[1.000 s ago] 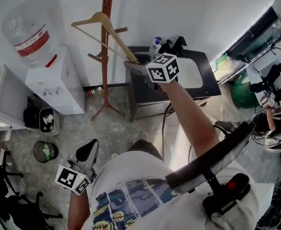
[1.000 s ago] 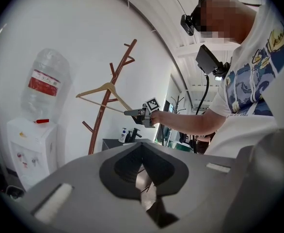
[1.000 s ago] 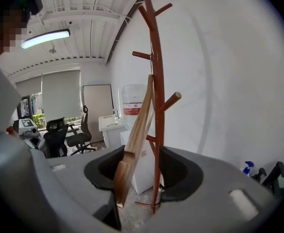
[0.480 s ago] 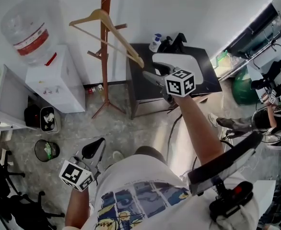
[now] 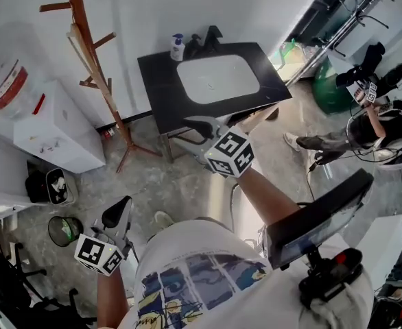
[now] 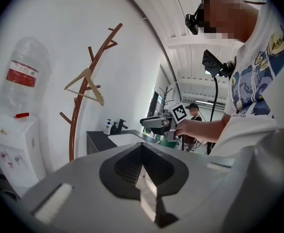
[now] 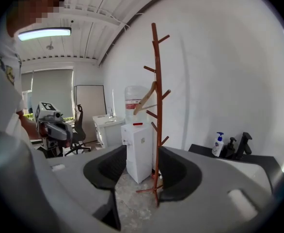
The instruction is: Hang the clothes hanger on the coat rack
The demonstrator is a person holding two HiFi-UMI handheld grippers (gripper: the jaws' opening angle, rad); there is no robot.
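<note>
Pale wooden clothes hanger [image 6: 85, 85] is hung on brown wooden coat rack [image 6: 76, 125], upper left; right gripper [image 5: 188, 133] released, jaws just narrowed, empty; left gripper [image 5: 117, 211] clenched

White printed T-shirt [image 5: 208, 273]; grey left gripper [image 5: 117, 211] and right gripper [image 5: 191, 129] (marker cubes [image 5: 230, 153] on both).

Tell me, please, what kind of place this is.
Probably an office or lab corner: a water dispenser, a sink counter and an office chair are in view.

We note the hanger [image 6: 85, 85] hung on the coat rack [image 6: 77, 130], left of centre. Our left gripper [image 6: 143, 177] fills the bottom, jaws together.
</note>
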